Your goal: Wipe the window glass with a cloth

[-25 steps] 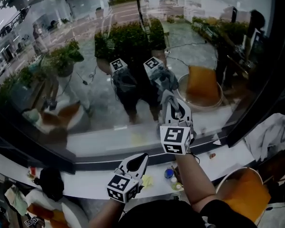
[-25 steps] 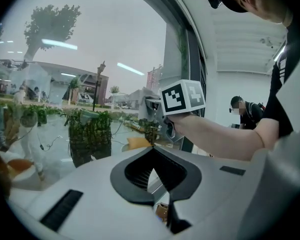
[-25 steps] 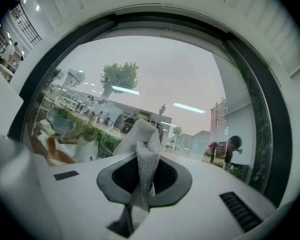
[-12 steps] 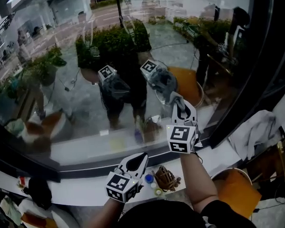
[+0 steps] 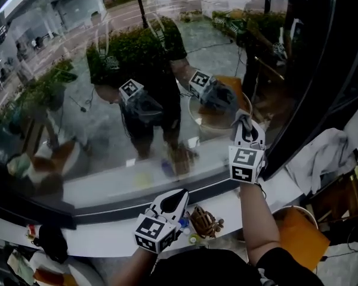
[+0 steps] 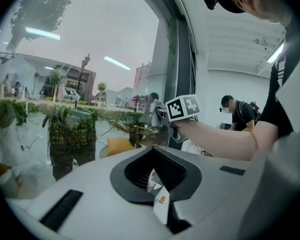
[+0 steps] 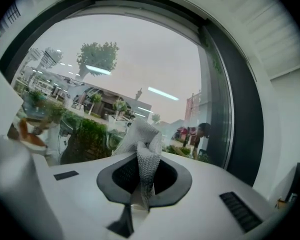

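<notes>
The window glass (image 5: 77,124) fills the upper head view and mirrors the person and both grippers. My right gripper (image 5: 244,124) is raised against the pane near its right side, shut on a grey mesh cloth (image 5: 241,118). In the right gripper view the cloth (image 7: 142,149) sticks up bunched from between the shut jaws of the right gripper (image 7: 139,191), with the glass (image 7: 115,84) right ahead. My left gripper (image 5: 180,195) hangs low over the sill, away from the glass. In the left gripper view the left gripper (image 6: 159,204) has its jaws together with nothing in them.
A dark window frame (image 5: 322,88) runs up the right edge of the pane. The white sill (image 5: 107,237) carries a brown object (image 5: 206,221) and small caps (image 5: 185,223). A white cloth (image 5: 325,159) and an orange stool (image 5: 298,243) lie right. Another person (image 6: 236,115) stands behind.
My right gripper has slid to the right along the glass with the cloth, toward the dark frame. The left gripper has stayed low over the sill.
</notes>
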A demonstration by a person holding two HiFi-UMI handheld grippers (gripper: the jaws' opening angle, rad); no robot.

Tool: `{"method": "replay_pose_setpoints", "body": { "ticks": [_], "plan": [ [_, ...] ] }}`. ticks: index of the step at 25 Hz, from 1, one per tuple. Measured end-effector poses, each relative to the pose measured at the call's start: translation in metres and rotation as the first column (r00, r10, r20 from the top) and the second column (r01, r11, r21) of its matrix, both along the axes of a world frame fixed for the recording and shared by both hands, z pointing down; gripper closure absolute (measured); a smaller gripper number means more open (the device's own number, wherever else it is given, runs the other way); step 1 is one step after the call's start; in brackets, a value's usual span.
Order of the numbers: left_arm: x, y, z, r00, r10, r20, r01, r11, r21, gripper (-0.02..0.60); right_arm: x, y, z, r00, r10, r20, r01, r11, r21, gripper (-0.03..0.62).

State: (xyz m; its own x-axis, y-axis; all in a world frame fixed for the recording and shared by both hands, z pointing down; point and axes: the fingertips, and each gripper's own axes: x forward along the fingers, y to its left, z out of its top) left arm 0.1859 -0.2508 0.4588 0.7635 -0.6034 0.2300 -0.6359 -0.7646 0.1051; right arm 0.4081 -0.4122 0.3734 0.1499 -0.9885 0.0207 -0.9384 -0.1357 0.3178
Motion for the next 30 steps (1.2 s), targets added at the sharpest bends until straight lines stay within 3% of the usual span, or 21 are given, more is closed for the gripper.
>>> {"method": "replay_pose_setpoints", "body": {
  "ticks": [5, 15, 24, 30],
  "plan": [
    [0.005, 0.001, 0.002, 1.000, 0.008, 0.004, -0.008, 1.000, -0.006, 0.575, 0.010, -0.001, 0.002, 1.000, 0.020, -0.019, -0.020, 1.000, -0.010, 0.553],
    [-0.026, 0.004, -0.001, 0.999, -0.033, 0.007, 0.033, 0.999, -0.001, 0.574, 0.008, -0.002, 0.002, 0.999, 0.028, 0.040, -0.027, 1.000, -0.009, 0.553],
    [-0.033, 0.004, -0.004, 0.999, -0.054, 0.006, 0.054, 0.998, 0.011, 0.575, 0.001, 0.001, 0.004, 0.999, -0.009, 0.031, 0.010, 1.000, -0.023, 0.553],
    [-0.028, -0.004, -0.018, 0.999, -0.049, 0.004, 0.049, 0.997, 0.056, 0.575, 0.001, 0.021, -0.012, 0.998, -0.038, 0.051, 0.037, 0.999, 0.033, 0.553]
  ]
}}
